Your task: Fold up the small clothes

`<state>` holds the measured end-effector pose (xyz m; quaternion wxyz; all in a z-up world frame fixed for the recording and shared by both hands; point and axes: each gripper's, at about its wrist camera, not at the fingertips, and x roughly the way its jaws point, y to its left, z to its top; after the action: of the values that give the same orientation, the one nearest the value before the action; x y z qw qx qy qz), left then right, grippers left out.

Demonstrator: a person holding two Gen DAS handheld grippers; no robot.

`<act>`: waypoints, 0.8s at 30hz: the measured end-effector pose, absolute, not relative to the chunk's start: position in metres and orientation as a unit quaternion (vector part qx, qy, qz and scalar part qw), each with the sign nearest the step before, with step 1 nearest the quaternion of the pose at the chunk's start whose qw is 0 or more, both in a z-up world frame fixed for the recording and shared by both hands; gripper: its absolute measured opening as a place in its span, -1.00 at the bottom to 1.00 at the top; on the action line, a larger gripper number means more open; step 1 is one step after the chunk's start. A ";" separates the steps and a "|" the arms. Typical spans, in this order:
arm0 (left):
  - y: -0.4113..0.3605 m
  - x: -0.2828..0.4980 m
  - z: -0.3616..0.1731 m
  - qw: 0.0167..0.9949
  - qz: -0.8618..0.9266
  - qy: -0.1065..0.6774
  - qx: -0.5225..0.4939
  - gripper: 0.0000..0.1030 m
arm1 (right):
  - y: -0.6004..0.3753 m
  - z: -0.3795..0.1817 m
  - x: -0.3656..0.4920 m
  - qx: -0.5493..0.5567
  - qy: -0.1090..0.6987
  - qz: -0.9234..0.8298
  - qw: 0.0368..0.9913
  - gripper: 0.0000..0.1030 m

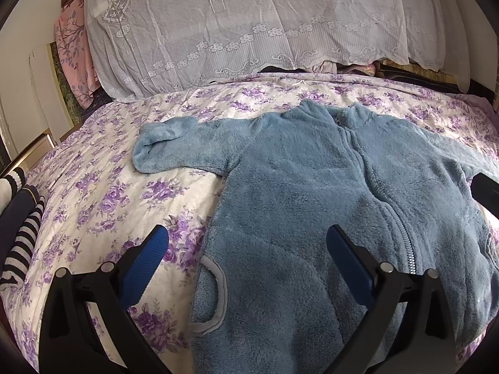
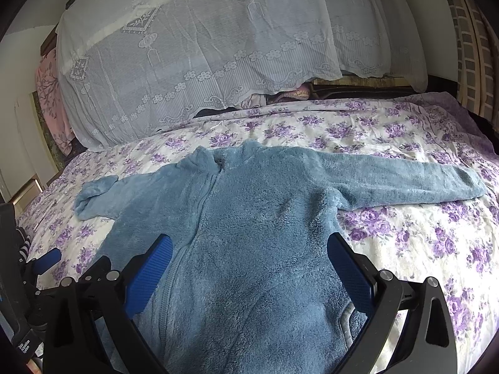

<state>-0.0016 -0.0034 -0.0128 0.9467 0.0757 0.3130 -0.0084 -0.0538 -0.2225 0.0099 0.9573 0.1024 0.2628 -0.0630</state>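
We see the blue fleece jacket point(image 2: 255, 224) flat on the bed point(image 2: 421, 243), zipped, both sleeves out: nothing folded yet. Left claw point(image 1: 248, 249) and right claw point(image 2: 249, 255) both spread, empty, above its hem; every fold remains.

Fleece jacket point(image 2: 249, 218) on floral bedspread point(image 2: 421, 249)

Light: soft daylight is spreading evenly over the floral bedspread point(image 1: 103, 187), moderately bright, its source not showing.
Shadows: only faint ones are lying under the blue fleece jacket point(image 2: 249, 218) (nothing hard-edged).
Glare: the lace cover point(image 1: 249, 31) is looking pale and slightly washed out.
Distortion: fisheye is bending the bed's edges, and dark vignetting is closing off the corners.
Focus: both views are staying fairly sharp centrally, softening toward the rims.
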 end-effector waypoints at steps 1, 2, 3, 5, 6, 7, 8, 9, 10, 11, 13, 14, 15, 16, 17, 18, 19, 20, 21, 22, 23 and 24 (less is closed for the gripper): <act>-0.003 -0.002 -0.013 0.947 -0.008 0.313 0.076 0.92 | -0.221 0.010 -0.054 0.102 0.263 -0.063 0.957 0.93; -0.004 -0.002 -0.013 0.947 -0.008 0.313 0.076 0.92 | -0.221 0.009 -0.054 0.102 0.263 -0.063 0.957 0.93; -0.003 -0.002 -0.013 0.947 -0.008 0.313 0.075 0.92 | -0.222 0.009 -0.054 0.102 0.263 -0.063 0.957 0.93; -0.004 -0.002 -0.013 0.947 -0.008 0.313 0.076 0.92 | -0.221 0.009 -0.054 0.103 0.263 -0.063 0.957 0.93; -0.004 -0.002 -0.013 0.947 -0.008 0.313 0.076 0.92 | -0.221 0.007 -0.054 0.104 0.263 -0.063 0.957 0.93; -0.004 -0.002 -0.013 0.947 -0.008 0.313 0.076 0.92 | -0.221 0.007 -0.054 0.104 0.263 -0.062 0.957 0.93; -0.004 -0.002 -0.013 0.947 -0.008 0.313 0.076 0.92 | -0.221 0.008 -0.054 0.105 0.263 -0.062 0.957 0.93; -0.004 -0.002 -0.013 0.947 -0.008 0.313 0.076 0.92 | -0.221 0.008 -0.054 0.104 0.263 -0.062 0.957 0.93; -0.003 -0.002 -0.013 0.947 -0.008 0.313 0.076 0.92 | -0.220 0.008 -0.054 0.104 0.263 -0.063 0.957 0.93; -0.003 -0.002 -0.013 0.947 -0.008 0.313 0.076 0.92 | -0.221 0.008 -0.054 0.104 0.263 -0.062 0.957 0.93; -0.003 -0.002 -0.013 0.947 -0.008 0.313 0.076 0.92 | -0.220 0.008 -0.054 0.105 0.263 -0.062 0.957 0.93; -0.004 -0.001 -0.012 0.947 -0.008 0.313 0.076 0.92 | -0.221 0.008 -0.054 0.105 0.263 -0.062 0.957 0.93; -0.004 -0.001 -0.012 0.946 -0.008 0.314 0.076 0.92 | -0.220 0.008 -0.054 0.105 0.263 -0.062 0.957 0.93; -0.004 -0.002 -0.013 0.946 -0.008 0.314 0.076 0.92 | -0.221 0.008 -0.054 0.105 0.263 -0.062 0.957 0.93; -0.004 -0.001 -0.012 0.946 -0.008 0.314 0.076 0.92 | -0.221 0.008 -0.054 0.106 0.263 -0.062 0.957 0.93; -0.004 -0.001 -0.012 0.946 -0.008 0.314 0.076 0.92 | -0.221 0.008 -0.054 0.106 0.263 -0.061 0.957 0.93; -0.004 -0.001 -0.012 0.946 -0.008 0.314 0.076 0.92 | -0.220 0.008 -0.054 0.106 0.263 -0.062 0.957 0.93; -0.004 -0.001 -0.013 0.946 -0.008 0.314 0.076 0.92 | -0.221 0.009 -0.054 0.106 0.263 -0.062 0.957 0.93; -0.004 -0.001 -0.012 0.946 -0.008 0.314 0.076 0.92 | -0.221 0.009 -0.054 0.106 0.263 -0.062 0.957 0.93; -0.004 -0.002 -0.013 0.946 -0.008 0.314 0.077 0.92 | -0.221 0.009 -0.054 0.106 0.263 -0.061 0.957 0.93; -0.004 -0.001 -0.012 0.947 -0.008 0.313 0.076 0.92 | -0.221 0.009 -0.054 0.106 0.263 -0.061 0.957 0.93; -0.003 -0.002 -0.013 0.947 -0.008 0.313 0.076 0.92 | -0.221 0.009 -0.054 0.106 0.263 -0.061 0.957 0.93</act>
<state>-0.0017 -0.0033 -0.0126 0.9466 0.0758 0.3133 -0.0079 -0.0544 -0.2210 0.0086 0.9570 0.1060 0.2630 -0.0615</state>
